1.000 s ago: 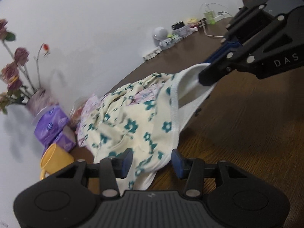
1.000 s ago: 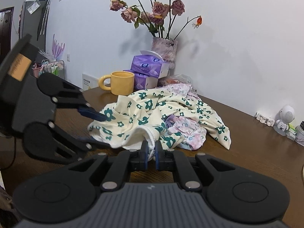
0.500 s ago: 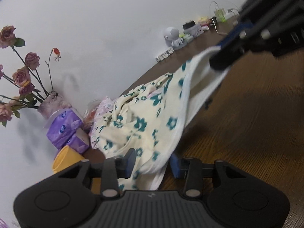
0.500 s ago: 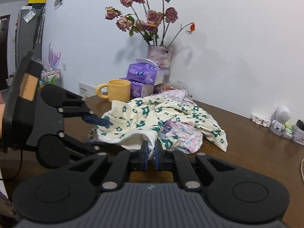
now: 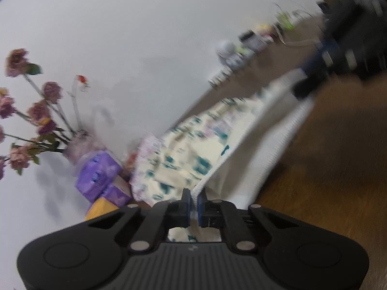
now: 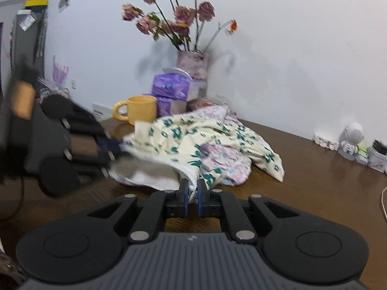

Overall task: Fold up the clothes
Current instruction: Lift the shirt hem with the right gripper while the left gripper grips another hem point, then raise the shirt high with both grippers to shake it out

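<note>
My left hand-held gripper [image 5: 192, 204] is closed on the white ribbed hem of the flowered garment [image 5: 193, 149], the cloth pinched right between its blue pads at the bottom middle of the left wrist view. From there the hem runs up and to the right as a taut band to my right hand-held gripper [image 5: 307, 82], which shows blurred near the top right with the other end of the band in its tips. In the right wrist view the right hand-held gripper [image 6: 191, 197] is likewise clamped on the hem, the white edge bunched between its pads, and the left hand-held gripper [image 6: 113, 149] sits off to the left, smeared, touching the near left edge of the cloth. The rest of the garment, cream with teal flowers, lies heaped on the brown desk [image 6: 326, 188] just beyond the right gripper, with a pink flowered cloth [image 6: 225, 162] tucked into and under its folds. Behind the heap, against the white wall, I see a yellow mug [image 6: 139, 108], purple tissue packs [image 6: 174, 89] just beside it, and a vase of dried roses [image 6: 191, 60] behind those. Well to the right along the wall stands a small white figurine [image 6: 350, 140]. The left wrist view is heavily blurred.
</note>
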{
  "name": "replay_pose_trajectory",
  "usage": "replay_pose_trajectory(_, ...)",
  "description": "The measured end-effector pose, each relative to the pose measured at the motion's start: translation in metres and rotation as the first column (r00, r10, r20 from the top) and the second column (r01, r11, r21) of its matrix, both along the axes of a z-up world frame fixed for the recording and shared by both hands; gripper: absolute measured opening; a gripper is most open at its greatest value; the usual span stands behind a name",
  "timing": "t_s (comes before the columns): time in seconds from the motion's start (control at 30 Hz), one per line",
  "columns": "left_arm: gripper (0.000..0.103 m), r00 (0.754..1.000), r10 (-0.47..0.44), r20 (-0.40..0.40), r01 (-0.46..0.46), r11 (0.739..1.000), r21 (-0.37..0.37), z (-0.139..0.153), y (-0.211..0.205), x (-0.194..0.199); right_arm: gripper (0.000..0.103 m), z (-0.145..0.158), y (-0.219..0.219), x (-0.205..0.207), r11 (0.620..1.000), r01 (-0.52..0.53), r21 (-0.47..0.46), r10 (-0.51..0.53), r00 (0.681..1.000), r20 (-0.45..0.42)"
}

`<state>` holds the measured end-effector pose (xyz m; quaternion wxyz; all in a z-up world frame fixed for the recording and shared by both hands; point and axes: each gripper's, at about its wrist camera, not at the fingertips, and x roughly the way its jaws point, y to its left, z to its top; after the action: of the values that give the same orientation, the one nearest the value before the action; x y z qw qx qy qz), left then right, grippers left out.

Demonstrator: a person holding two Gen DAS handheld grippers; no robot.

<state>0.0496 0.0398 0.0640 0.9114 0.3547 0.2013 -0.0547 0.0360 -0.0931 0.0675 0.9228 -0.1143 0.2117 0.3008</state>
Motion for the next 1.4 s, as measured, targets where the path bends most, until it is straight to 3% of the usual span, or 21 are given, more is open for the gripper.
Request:
replay_pose_trajectory(0.27,0.004,0.981,0.011,0.191,0.011,0.993,-0.114,0.062,-0.006,-0.01,0.012,-0.019,0.014,0.024,0.998,0.068,-0.004,-0.068,0.997,-0.035)
replay_pose_trajectory(0.47,0.004,0.976,0.011,0.219,0.017,0.992,-0.128,0.073,-0.012,-0.016,0.012,-0.033,0.027,0.042,0.993,0.112,0.025,-0.108,0.989,-0.103)
replay_pose_trajectory(0.6,0.004,0.981,0.082,0.174,-0.063,0.992,-0.108,0.06,-0.001,-0.013,0.008,-0.033,0.021,0.045,0.992,0.124,0.031,-0.12,0.988,-0.098)
replay_pose_trajectory(0.77,0.005,0.989,0.145,0.034,-0.142,0.988,-0.058,0.027,0.015,-0.005,0.003,-0.017,0.012,0.04,0.993,0.114,0.035,-0.111,0.991,-0.078)
replay_pose_trajectory(0.93,0.006,0.977,0.19,-0.092,-0.203,0.967,-0.155,0.022,0.034,0.015,0.003,0.013,0.016,0.037,0.996,0.044,0.077,-0.043,0.999,-0.024)
replay_pose_trajectory(1.0,0.005,0.975,0.206,-0.078,-0.216,0.962,-0.165,0.033,0.04,0.026,0.003,0.032,0.022,0.043,0.996,0.02,0.084,-0.02,1.0,-0.002)
replay_pose_trajectory(1.07,0.004,0.968,0.249,0.02,-0.243,0.96,-0.14,0.06,0.043,0.043,0.002,0.061,0.027,0.059,0.995,0.01,0.104,-0.01,1.0,0.0)
replay_pose_trajectory(1.17,0.004,0.923,0.33,0.199,-0.305,0.941,-0.146,0.132,0.049,0.073,0.002,0.127,0.033,0.099,0.988,0.015,0.153,-0.02,0.999,0.035)
replay_pose_trajectory(1.27,0.004,0.855,0.39,0.342,-0.307,0.912,-0.272,0.235,0.055,0.088,0.002,0.216,0.036,0.122,0.97,0.077,0.229,-0.1,0.991,0.093)
replay_pose_trajectory(1.33,0.004,0.838,0.392,0.378,-0.244,0.891,-0.384,0.304,0.052,0.082,0.002,0.275,0.028,0.117,0.951,0.099,0.294,-0.152,0.975,0.161)
replay_pose_trajectory(1.4,0.004,0.823,0.37,0.432,-0.176,0.888,-0.424,0.357,0.038,0.067,0.002,0.329,0.014,0.097,0.93,0.12,0.346,-0.214,0.945,0.246)
